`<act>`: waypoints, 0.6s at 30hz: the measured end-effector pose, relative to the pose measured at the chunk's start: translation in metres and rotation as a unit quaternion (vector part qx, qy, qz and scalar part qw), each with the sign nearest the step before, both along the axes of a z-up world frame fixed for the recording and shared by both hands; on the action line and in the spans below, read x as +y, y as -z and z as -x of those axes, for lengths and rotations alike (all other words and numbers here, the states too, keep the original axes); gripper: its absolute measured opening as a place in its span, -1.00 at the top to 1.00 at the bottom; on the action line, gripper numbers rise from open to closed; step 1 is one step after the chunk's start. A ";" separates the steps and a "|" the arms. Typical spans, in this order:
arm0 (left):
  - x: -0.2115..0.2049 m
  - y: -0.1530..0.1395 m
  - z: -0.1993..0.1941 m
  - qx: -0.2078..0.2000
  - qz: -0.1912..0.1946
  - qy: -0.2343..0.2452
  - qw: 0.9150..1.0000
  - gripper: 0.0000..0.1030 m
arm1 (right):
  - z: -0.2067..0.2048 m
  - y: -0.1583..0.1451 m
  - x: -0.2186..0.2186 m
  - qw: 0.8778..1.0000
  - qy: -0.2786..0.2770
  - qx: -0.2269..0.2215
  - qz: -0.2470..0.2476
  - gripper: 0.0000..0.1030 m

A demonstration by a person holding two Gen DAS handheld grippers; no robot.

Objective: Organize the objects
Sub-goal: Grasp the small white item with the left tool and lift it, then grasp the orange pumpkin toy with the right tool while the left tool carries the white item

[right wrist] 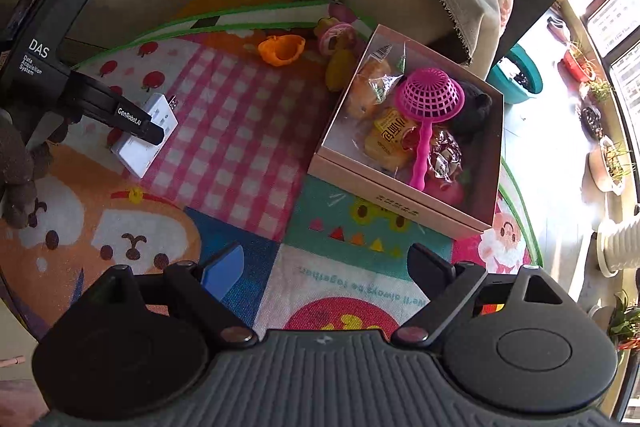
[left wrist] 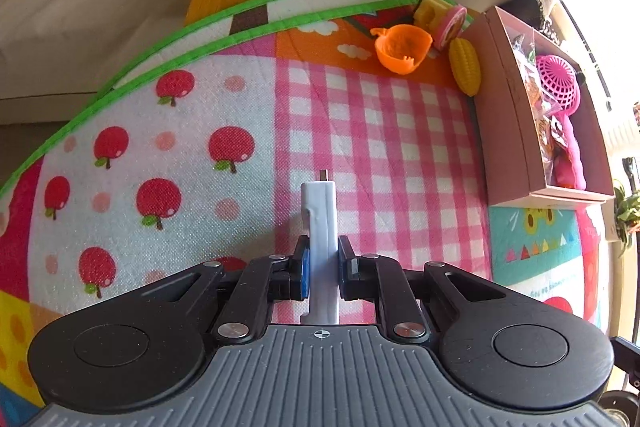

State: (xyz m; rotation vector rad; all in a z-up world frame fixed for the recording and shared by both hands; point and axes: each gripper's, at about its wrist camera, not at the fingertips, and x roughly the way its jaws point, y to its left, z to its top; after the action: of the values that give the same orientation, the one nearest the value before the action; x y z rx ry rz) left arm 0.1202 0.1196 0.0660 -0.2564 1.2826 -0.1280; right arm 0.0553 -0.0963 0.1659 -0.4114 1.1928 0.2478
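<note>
Between the left gripper's [left wrist: 323, 259] pads stands a white plug adapter [left wrist: 320, 227], clamped across its narrow sides and held above the pink-check patch in the middle of the mat [left wrist: 200, 131]; the right gripper [right wrist: 324, 267] hovers over the mat's near edge with its jaws wide and nothing in them. Largest here is that mat, a soft woven-faced quilt of apples, checks and cartoon panels bound in green. Next comes the pink cardboard box [right wrist: 400, 193] at the mat's right edge, open-topped and already holding crinkly snack packets and a pink plastic sieve [right wrist: 430, 95]. At the far edge beside it lie an orange cup [left wrist: 402, 49], a yellow corn [left wrist: 464, 67] and smaller toys. The adapter looks light, rigid and smooth, a flat slab with a metal prong at its tip, so it could slip; gripping the flat faces near mid-body seems safest.
</note>
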 end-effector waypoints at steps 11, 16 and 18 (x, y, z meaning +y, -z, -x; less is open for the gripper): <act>-0.005 -0.002 0.030 -0.002 0.003 0.037 0.999 0.72 | -0.086 0.019 0.049 0.999 -0.029 -0.007 -0.044 -0.73; 0.008 -0.009 0.053 0.013 0.003 0.023 1.000 0.72 | -0.154 0.048 0.096 0.996 -0.042 -0.031 -0.075 -0.72; 0.012 -0.013 0.061 0.018 0.003 0.022 1.000 0.72 | -0.178 0.070 0.113 0.997 -0.038 -0.046 -0.056 -0.66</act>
State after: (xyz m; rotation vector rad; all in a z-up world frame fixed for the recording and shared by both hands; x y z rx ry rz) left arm 0.0594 0.1318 0.0785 -0.2371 1.3240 -0.1653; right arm 0.2329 0.0169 0.0955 -0.3670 1.0692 0.3560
